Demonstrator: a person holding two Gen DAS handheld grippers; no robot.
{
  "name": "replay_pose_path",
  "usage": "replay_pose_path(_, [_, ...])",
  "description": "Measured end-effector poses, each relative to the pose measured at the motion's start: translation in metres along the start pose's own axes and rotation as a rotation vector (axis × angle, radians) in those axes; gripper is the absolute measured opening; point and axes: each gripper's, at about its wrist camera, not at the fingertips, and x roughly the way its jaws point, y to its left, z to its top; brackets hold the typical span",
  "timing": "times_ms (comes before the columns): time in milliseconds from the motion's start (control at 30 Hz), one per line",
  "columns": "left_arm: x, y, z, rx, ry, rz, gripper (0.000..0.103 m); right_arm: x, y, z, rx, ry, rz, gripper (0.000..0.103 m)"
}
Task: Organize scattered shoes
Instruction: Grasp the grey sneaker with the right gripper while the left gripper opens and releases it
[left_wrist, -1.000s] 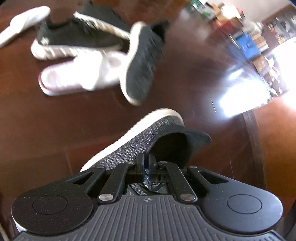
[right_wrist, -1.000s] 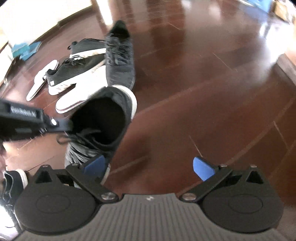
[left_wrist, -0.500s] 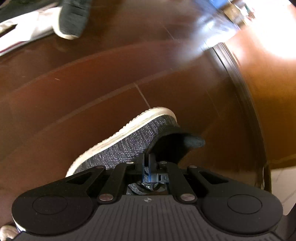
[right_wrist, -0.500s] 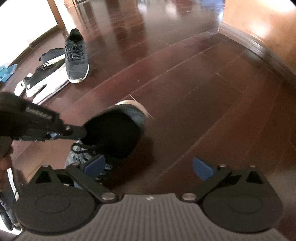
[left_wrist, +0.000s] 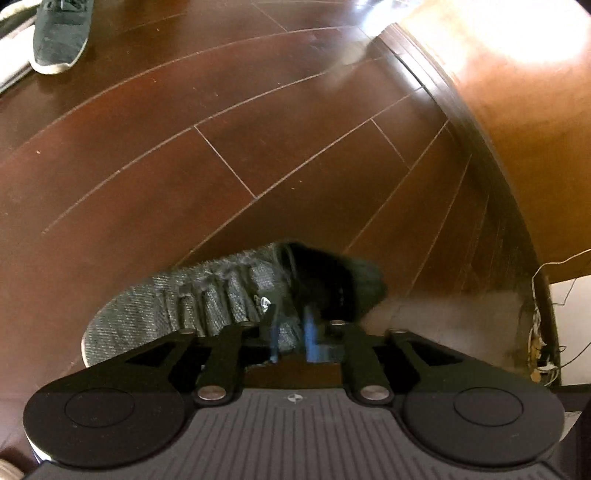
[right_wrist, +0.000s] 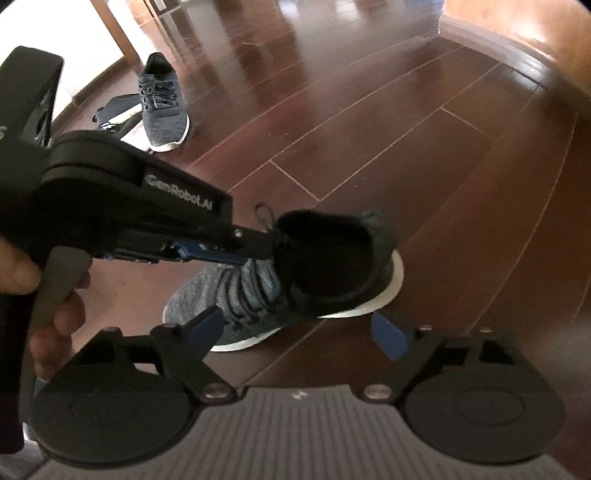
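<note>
Grey sneaker (right_wrist: 280, 280) lies flat, toe pointing left.

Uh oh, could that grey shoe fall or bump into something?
Maybe. The left hand-held gripper pinches only the thin edge of the grey shoe by its opening, so the shoe could slip or twist out. A lace loop sticks up beside the fingers and might snag when they let go. The right hand-held gripper hangs open very close to the shoe and could knock it crooked.
</note>
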Motion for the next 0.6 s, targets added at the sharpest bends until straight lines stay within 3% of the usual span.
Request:
replay_pose_path(200, [-0.021,0.033,-0.003,-0.037,-0.063,0.079,0.079,0.005,0.003,0.007,0.018,-0.022,0.032,0.086])
replay_pose_path(600, [-0.037,0.102,-0.009,-0.109,-0.090,0.218,0.082,0.039,0.004,0.038,0.029,-0.002,0.055,0.086])
